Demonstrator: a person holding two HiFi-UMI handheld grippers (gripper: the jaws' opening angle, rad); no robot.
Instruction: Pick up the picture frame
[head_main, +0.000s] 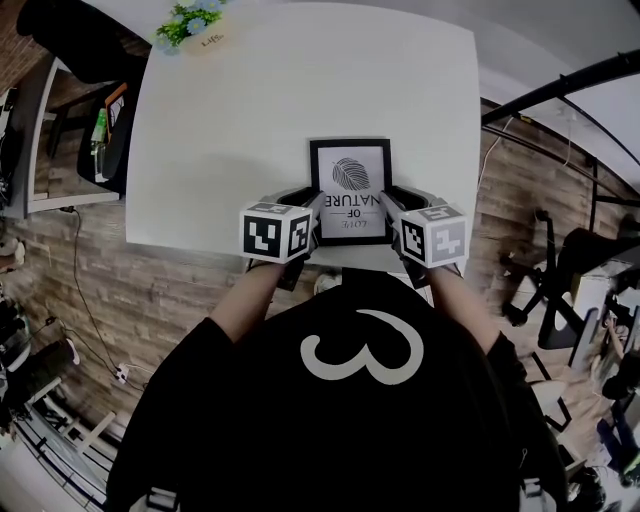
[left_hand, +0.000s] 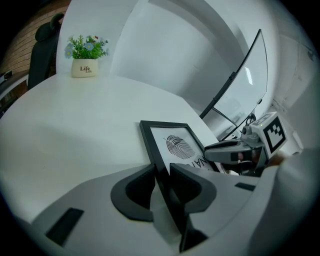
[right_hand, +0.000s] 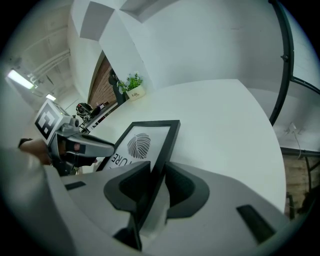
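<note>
I had both tools on the picture frame (head_main: 350, 178), which lay on the white table (head_main: 240, 130) close to its near edge, right in front of me. It was a black frame around a white print of a leaf, with the word NATURE beneath it reading upside down from where I stood. My left gripper (left_hand: 161, 172) was clamped across the frame's left side rail. The thin black edge ran up between the two dark pads, with one pad against the outer face and the other over the print side. My right gripper (right_hand: 157, 169) was closed the same way on the opposite rail, its pads tight on either side of the black edge. Each tool angled downward toward the table, and each could see the other across the print. I could not tell whether the frame's near end had left the tabletop. A small potted plant (left_hand: 86, 54) in a white pot stood at the far corner of the table, well apart from the frame.
</note>
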